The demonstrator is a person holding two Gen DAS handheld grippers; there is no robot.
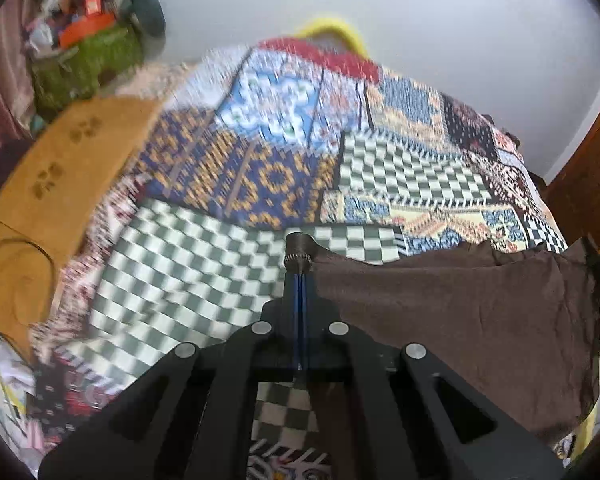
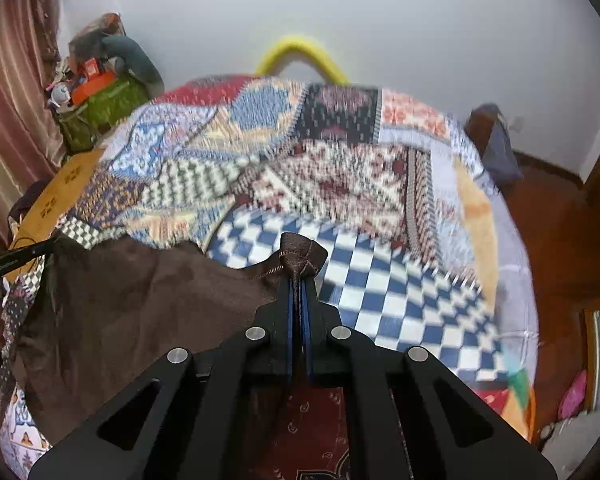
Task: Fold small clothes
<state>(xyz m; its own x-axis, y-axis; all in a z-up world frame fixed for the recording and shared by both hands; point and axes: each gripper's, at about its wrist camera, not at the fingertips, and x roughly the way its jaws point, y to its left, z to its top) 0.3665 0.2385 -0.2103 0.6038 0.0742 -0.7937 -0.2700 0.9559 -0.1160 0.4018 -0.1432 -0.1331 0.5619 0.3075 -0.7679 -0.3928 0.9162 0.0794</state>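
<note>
The brown garment (image 1: pixel 452 320) hung stretched between the two grippers, lifted off the patchwork bedspread (image 1: pixel 404 168). Its hemmed top edge ran taut from the left gripper (image 1: pixel 299 258) out to the right of its fingers, sagging slightly midway, and the cloth draped downward below that line. In the right wrist view the same garment (image 2: pixel 120 320) spread away to the left of the right gripper (image 2: pixel 299 264), its stitched hem curving up into the fingertips.

Ahead of both pairs of fingers lay a broad stretch of bedspread with nothing on it. A tan mat with paw prints (image 1: pixel 56 176) sat well off to the left of the left fingers, and a green bag of clutter (image 1: pixel 88 64) stood beyond it against the white wall (image 1: pixel 460 20).

Both grippers pointed forward over the bed, tilted a little upward. Each pair of fingers was pinched closed on a bunched corner of the garment, cloth puffing out past the tips.
</note>
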